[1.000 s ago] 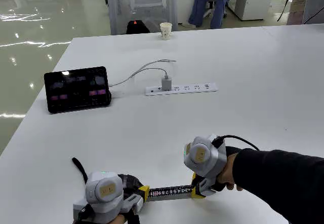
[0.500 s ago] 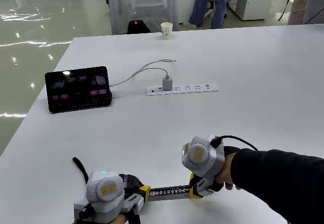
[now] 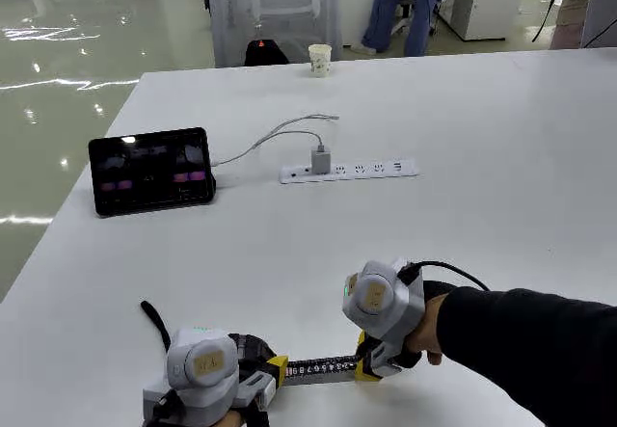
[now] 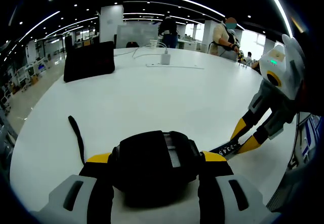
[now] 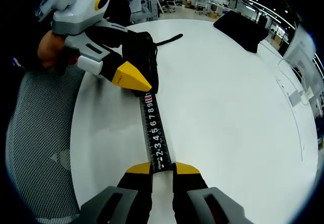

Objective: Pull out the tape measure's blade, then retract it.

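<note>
Tape case [image 5: 143, 44]: low at table's [image 3: 386, 234] near edge, clamped in left gripper [image 4: 155, 157]; chunky, rigid.
Blade [image 5: 153, 128]: short stretch out, tip pinched tight by right gripper [image 5: 162, 169].
Handling: probably springy, slick steel; grab the end hook.

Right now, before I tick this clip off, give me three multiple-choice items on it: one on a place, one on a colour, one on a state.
1. Where does the paper cup stand?
A. near the table's far edge
B. against the tablet
C. on the power strip

2. What colour is the tape measure's body?
A. red
B. black
C. white

3. How is the right claw?
A. shut on the blade's end
B. open above it
C. shut on the cup

Answers:
1 A: the head view shows the cup alone at the far edge.
2 B: the left gripper view shows a black body.
3 A: the right gripper view shows the yellow tips pinching the blade's end.
</note>
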Motion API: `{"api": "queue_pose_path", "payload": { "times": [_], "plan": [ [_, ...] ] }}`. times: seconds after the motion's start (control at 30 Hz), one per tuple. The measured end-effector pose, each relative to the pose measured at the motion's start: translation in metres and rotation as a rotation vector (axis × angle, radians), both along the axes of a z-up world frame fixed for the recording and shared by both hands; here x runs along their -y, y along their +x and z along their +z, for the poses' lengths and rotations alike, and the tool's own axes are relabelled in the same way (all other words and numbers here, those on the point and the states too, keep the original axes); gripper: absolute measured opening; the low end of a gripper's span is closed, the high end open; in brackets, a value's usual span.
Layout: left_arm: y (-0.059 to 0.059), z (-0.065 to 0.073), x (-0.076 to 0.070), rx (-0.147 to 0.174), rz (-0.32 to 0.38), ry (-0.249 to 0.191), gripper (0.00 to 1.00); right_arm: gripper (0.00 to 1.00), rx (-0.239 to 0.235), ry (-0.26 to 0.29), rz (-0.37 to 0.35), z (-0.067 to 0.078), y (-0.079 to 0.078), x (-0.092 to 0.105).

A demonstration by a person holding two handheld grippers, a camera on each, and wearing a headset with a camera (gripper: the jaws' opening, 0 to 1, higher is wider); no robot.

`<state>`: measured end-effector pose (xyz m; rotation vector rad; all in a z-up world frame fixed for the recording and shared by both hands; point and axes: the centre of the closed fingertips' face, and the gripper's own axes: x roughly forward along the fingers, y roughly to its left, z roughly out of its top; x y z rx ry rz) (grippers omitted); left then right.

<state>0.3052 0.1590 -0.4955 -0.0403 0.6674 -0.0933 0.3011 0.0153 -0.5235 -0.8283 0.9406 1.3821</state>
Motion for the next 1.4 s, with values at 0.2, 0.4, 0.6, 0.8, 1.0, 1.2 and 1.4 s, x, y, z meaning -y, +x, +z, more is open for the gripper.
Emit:
{"api": "queue_pose_path", "payload": {
  "times": [0.2,0.4,0.6,0.8,1.0,1.2,1.4],
  "plan": [
    [0.000,0.000,0.000,0.000,0.000,-0.001,0.63,0.11,0.000,0.002,0.003,0.000,0.000,-0.003],
    [0.000,0.000,0.000,-0.001,-0.001,-0.001,0.63,0.11,-0.003,0.019,0.001,0.000,-0.001,-0.007],
    [0.001,0.000,-0.001,-0.002,-0.001,-0.001,0.63,0.11,-0.004,0.031,-0.002,0.000,0.000,-0.012],
    [0.001,0.000,-0.001,-0.002,-0.001,-0.002,0.63,0.11,-0.007,0.036,-0.008,0.000,-0.002,-0.016],
    [0.001,0.000,-0.001,-0.002,0.000,-0.002,0.63,0.11,0.000,0.042,-0.003,0.000,-0.002,-0.021],
    [0.000,0.000,-0.001,-0.003,-0.001,-0.004,0.63,0.11,0.005,0.051,0.010,0.000,-0.003,-0.024],
    [0.000,0.000,-0.001,-0.002,-0.001,-0.004,0.63,0.11,0.003,0.060,0.016,0.000,-0.004,-0.028]
  ]
}}
